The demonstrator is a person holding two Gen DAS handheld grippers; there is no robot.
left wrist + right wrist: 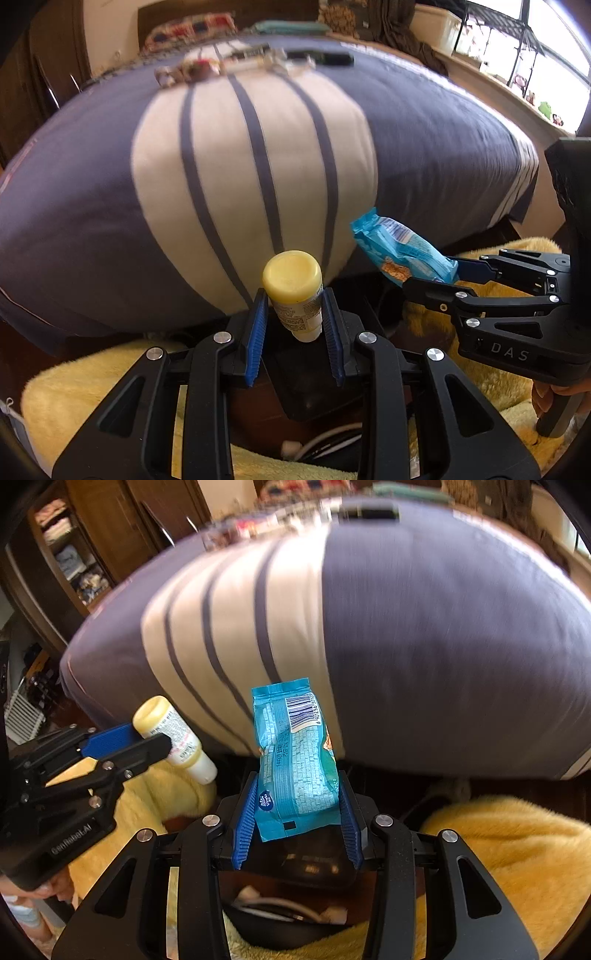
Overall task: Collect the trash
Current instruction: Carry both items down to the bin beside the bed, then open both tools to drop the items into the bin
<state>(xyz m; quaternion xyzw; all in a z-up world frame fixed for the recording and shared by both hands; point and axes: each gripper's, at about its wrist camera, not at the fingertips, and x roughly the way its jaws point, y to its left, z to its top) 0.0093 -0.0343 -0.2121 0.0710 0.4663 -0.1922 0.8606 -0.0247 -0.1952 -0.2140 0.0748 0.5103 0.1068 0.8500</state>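
Observation:
My left gripper (295,301) is shut on a small yellow bottle (293,282) with a white cap, held in the air before the bed's near edge. The bottle also shows in the right wrist view (168,731), where the left gripper (151,738) stands at the left. My right gripper (297,792) is shut on a blue snack wrapper (293,753) with a barcode. In the left wrist view the wrapper (399,249) sticks out of the right gripper (432,275) at the right. A dark bin (288,919) with white scraps lies below both grippers.
A bed with a blue and white striped cover (258,147) fills the view ahead. Several small items (236,64) lie along its far side. Yellow fluffy fabric (509,867) lies below on both sides. A wooden wardrobe (92,535) stands at the left.

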